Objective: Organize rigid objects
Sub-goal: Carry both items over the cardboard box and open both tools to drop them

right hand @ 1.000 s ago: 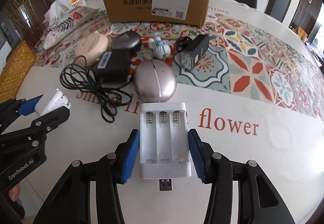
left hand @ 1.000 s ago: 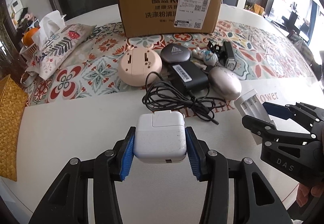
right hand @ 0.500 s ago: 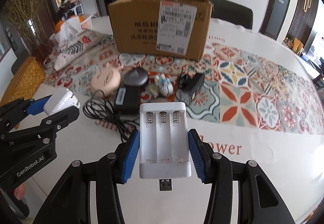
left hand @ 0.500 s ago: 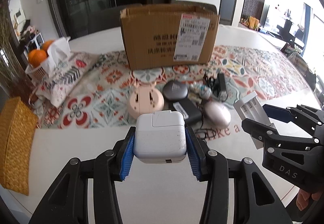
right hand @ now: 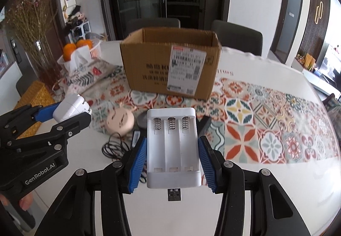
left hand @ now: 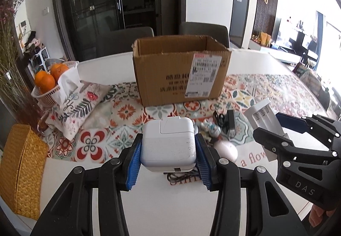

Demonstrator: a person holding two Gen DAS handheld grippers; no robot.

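Note:
My left gripper (left hand: 168,148) is shut on a white power adapter (left hand: 168,146) and holds it well above the table; the adapter also shows in the right wrist view (right hand: 71,107). My right gripper (right hand: 173,150) is shut on a white battery charger (right hand: 173,150) with three empty slots, also raised; the charger also shows in the left wrist view (left hand: 263,116). An open cardboard box (left hand: 181,71) stands ahead of both on the patterned cloth, also in the right wrist view (right hand: 170,67). Below lie a pink round device (right hand: 120,122), a black adapter with coiled cable (right hand: 114,148) and an oval silver case (left hand: 226,148).
A patterned tissue pouch (left hand: 74,106) and a white basket of oranges (left hand: 49,80) sit at the left. A woven yellow box (left hand: 21,170) is at the table's left edge. Grey chairs (right hand: 236,37) stand behind the box. The right gripper's body (left hand: 302,155) is close on my right.
Both grippers have risen away from the table with their objects held. The box's open top has come into view and the objects below look smaller.

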